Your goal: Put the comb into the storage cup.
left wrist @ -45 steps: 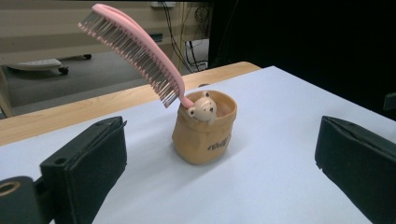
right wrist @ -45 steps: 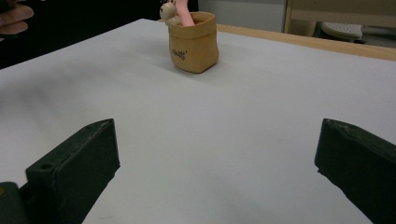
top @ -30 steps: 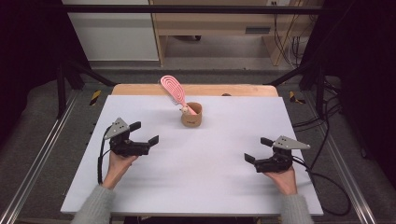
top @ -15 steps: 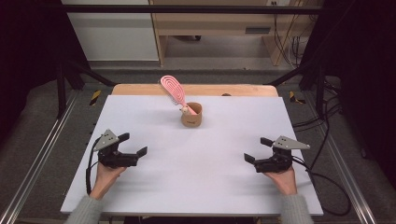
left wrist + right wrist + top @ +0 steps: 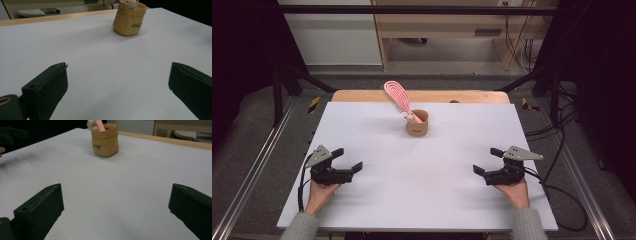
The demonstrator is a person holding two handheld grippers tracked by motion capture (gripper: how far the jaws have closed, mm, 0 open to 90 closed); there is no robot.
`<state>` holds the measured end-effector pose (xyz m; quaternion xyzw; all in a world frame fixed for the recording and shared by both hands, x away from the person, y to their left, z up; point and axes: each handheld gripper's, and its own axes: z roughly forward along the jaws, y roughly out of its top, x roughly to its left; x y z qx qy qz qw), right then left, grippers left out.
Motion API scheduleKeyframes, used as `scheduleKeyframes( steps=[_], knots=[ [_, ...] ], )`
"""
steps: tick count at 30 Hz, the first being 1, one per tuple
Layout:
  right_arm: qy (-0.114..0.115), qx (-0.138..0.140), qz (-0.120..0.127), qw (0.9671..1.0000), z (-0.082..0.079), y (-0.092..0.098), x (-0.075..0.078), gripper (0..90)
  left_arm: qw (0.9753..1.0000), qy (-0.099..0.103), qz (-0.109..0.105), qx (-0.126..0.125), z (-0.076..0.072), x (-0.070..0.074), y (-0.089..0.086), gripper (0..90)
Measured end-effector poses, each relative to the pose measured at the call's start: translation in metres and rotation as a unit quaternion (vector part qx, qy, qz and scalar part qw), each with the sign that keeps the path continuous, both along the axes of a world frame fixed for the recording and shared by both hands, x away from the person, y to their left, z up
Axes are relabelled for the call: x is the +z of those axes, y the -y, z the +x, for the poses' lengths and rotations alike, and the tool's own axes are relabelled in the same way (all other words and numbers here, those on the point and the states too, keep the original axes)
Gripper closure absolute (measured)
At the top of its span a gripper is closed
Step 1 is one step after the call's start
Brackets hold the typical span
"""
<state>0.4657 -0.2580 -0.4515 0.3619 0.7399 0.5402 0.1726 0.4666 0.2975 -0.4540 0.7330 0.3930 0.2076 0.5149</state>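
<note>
On the left side of the white table (image 5: 422,200), near its front edge, the left gripper (image 5: 348,161) rests low over the surface, held from behind by the person's left hand (image 5: 319,195), whose forearm comes in from the bottom edge. Its jaws stand wide apart and hold nothing; in the left gripper view, bare tabletop lies between them. It points toward the table's middle, with its cable looping down beside the wrist.

Toward the far middle of the table stands the small tan pot (image 5: 417,123), upright, with a dark printed word on its wall. A pink brush (image 5: 396,95) stands in it, handle down, its oval head leaning up and to the far left beyond the rim. A little pale figure (image 5: 410,118) peeks over the rim beside the handle. The pot is well apart from both grippers.

On the right side, also near the front edge, the right gripper (image 5: 486,161) lies low over the table in the person's right hand (image 5: 513,191), pointing inward. Its jaws too are spread wide with nothing between them.
</note>
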Motion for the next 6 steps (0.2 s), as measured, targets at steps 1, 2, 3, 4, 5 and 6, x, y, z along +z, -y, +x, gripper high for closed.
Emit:
scheduleKeyframes(
  steps=[1, 2, 3, 4, 5, 6],
  knots=[
    [0.000, 0.000, 0.001, 1.0000, -0.0001, 0.0001, 0.0001, 0.2, 1.0000, -0.002, 0.003, -0.003, -0.0006, -0.0007, 0.0004, 2.3],
    [0.000, 0.000, 0.001, 1.0000, -0.0001, 0.0002, 0.0002, 0.2, 1.0000, -0.002, 0.003, -0.003, -0.0006, -0.0007, 0.0004, 2.3],
    [0.000, 0.000, 0.001, 1.0000, -0.0001, 0.0002, 0.0002, 0.2, 1.0000, -0.003, 0.006, -0.005, -0.0005, -0.0010, 0.0012, 2.3],
    [0.001, 0.000, 0.001, 1.0000, -0.0002, 0.0003, 0.0002, 0.2, 1.0000, -0.003, 0.006, -0.005, -0.0005, -0.0014, 0.0022, 2.3],
    [0.002, 0.000, 0.001, 1.0000, -0.0002, 0.0003, 0.0003, 0.2, 0.9999, -0.004, 0.010, -0.006, -0.0005, -0.0016, 0.0029, 2.3],
    [0.002, 0.000, 0.001, 1.0000, -0.0002, 0.0003, 0.0003, 0.2, 0.9999, -0.004, 0.010, -0.006, -0.0005, -0.0016, 0.0029, 2.3]
  ],
)
